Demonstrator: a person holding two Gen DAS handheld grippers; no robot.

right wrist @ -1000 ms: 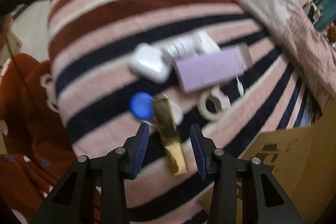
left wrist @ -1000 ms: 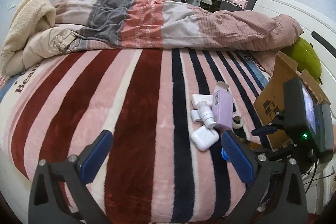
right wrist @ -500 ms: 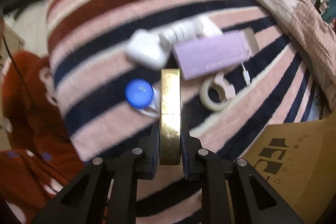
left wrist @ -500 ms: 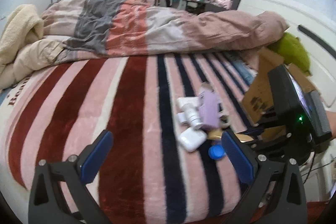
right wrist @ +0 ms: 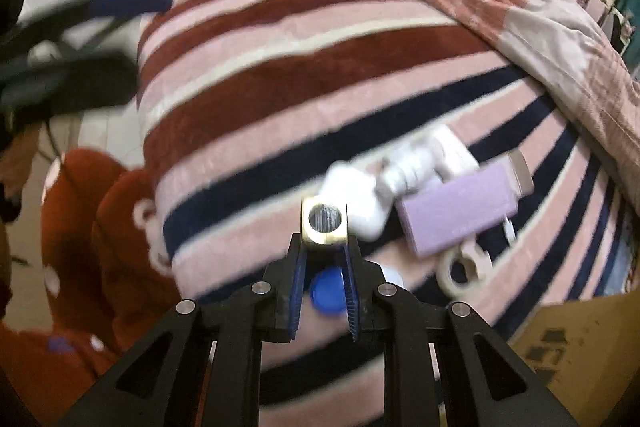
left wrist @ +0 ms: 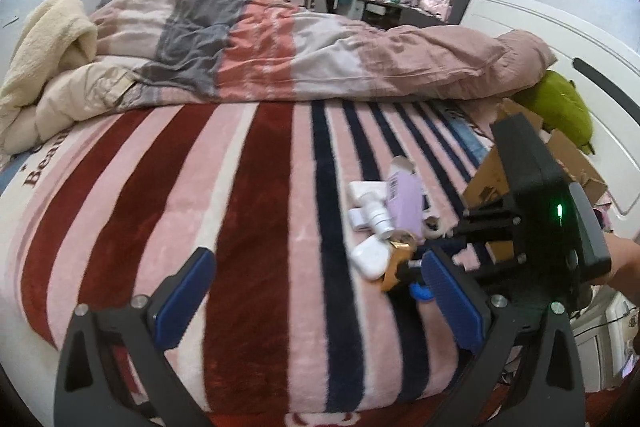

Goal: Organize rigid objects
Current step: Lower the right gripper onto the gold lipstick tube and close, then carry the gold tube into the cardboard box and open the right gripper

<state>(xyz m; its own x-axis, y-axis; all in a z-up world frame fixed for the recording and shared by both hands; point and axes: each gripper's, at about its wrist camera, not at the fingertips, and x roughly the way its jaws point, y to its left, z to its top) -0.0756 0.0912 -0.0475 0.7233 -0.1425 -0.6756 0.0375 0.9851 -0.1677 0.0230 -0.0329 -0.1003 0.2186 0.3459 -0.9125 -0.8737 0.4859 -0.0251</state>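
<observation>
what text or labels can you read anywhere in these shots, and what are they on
"Bea": dark red letters on the striped blanket at its left edge; the rest of the word is cut off.
Barcode label on the purple box: too small to read.
Dark print on the cardboard box: blurred, unreadable.
Gold tube in the right gripper: no text visible.

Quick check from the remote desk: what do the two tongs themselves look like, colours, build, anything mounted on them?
Both tongs are black angular frames with triangular cut-outs and silver screw heads. The left tongs carry broad blue ribbed pads. The right tongs have the same blue pads; seen from the left camera, a black box with a green light sits on them, and a bare forearm shows behind.
</observation>
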